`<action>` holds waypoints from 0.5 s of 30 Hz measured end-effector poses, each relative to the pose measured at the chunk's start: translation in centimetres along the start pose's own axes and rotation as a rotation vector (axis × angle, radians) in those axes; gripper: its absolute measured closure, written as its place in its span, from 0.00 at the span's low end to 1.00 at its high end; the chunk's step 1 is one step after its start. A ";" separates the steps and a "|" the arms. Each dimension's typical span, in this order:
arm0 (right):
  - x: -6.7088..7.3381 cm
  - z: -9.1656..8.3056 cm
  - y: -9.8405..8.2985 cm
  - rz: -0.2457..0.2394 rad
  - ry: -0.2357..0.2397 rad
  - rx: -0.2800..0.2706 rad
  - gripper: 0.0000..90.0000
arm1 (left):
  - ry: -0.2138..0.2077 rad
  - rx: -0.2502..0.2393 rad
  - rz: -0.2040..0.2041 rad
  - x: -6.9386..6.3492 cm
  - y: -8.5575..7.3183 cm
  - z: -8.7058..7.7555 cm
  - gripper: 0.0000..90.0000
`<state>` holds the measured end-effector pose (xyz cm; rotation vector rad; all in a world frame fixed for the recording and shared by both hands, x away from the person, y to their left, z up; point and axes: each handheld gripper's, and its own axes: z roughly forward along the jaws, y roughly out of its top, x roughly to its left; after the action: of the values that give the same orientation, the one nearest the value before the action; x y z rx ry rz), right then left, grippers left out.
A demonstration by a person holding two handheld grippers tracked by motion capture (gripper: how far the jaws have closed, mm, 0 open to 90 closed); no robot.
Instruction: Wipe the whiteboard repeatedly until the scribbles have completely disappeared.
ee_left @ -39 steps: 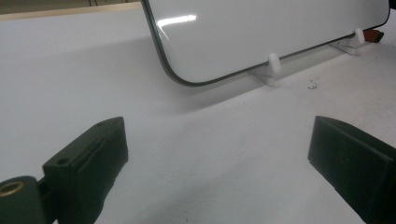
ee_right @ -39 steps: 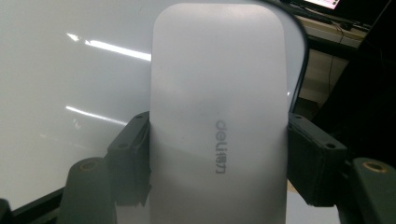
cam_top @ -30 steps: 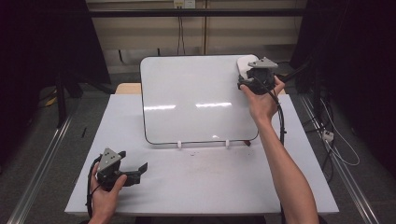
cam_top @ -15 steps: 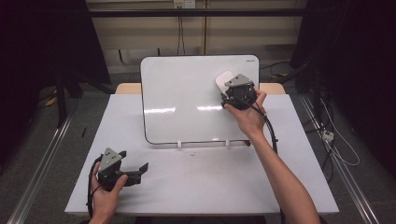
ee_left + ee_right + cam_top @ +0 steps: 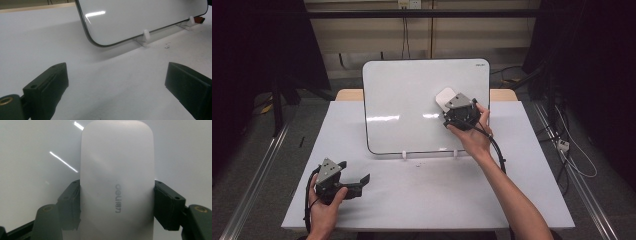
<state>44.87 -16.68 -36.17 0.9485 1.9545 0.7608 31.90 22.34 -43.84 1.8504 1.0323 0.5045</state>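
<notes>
A whiteboard (image 5: 412, 100) leans upright on two small white feet at the middle of the table. My right gripper (image 5: 451, 105) is shut on a white eraser (image 5: 444, 98) and holds it against the board's right half. In the right gripper view the eraser (image 5: 117, 182) sits between both black jaws, its flat back toward the camera, with the board's glossy face (image 5: 30, 157) behind it. My left gripper (image 5: 357, 181) rests low near the table's front left, open, with nothing between its jaws. In the left gripper view the whiteboard's lower corner (image 5: 120, 22) stands ahead of the gripper (image 5: 117, 82).
The white table (image 5: 427, 195) has a bare front area between the hands. A small red object (image 5: 200, 19) lies by the board's far foot. Faint dark specks (image 5: 167, 45) mark the table in front of the board. Cables and dark floor surround the table.
My right gripper has carried the eraser from the board's upper right corner leftward and down onto the board's face. My left gripper has stayed where it was.
</notes>
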 end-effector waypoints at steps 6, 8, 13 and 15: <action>-3.3 0.3 1.5 0.104 -0.042 -0.001 0.35 | -0.001 0.001 0.005 -0.1 0.0 0.0 0.05; -4.7 0.4 1.8 0.162 -0.054 -0.002 0.35 | 0.000 0.001 0.003 0.0 0.0 0.0 0.05; -7.3 0.3 2.1 0.253 -0.091 0.008 0.35 | 0.001 0.000 0.002 0.1 0.0 -0.1 0.05; -8.1 0.3 2.0 0.295 -0.100 0.012 0.35 | 0.002 -0.002 0.001 0.1 0.0 -0.1 0.05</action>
<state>48.93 -22.29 -31.46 1.2757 1.7559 0.8487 31.85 22.44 -43.82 1.8489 1.0317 0.5082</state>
